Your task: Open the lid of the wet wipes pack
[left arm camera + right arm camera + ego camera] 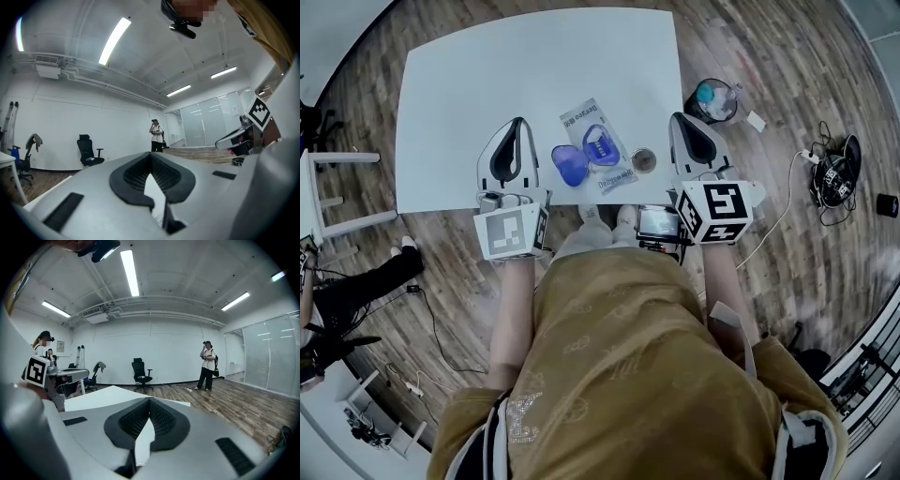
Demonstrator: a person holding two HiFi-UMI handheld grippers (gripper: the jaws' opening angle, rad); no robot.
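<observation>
The wet wipes pack (602, 134) lies flat on the white table (487, 84), near its front edge. Its blue lid flap (570, 166) stands swung open to the pack's left, and the blue oval ring (599, 149) on the pack is uncovered. My left gripper (518, 122) rests left of the pack, apart from it, its jaws closed with nothing between them. My right gripper (677, 118) sits at the table's right edge, also shut and empty. Both gripper views look out over the room; the left gripper (151, 154) and the right gripper (150, 400) show their pads meeting.
A small round brownish object (644, 160) sits right of the pack. A bin (713, 100) and cables (834, 178) lie on the floor to the right. A person (206, 364) and an office chair (140, 373) stand far off in the room.
</observation>
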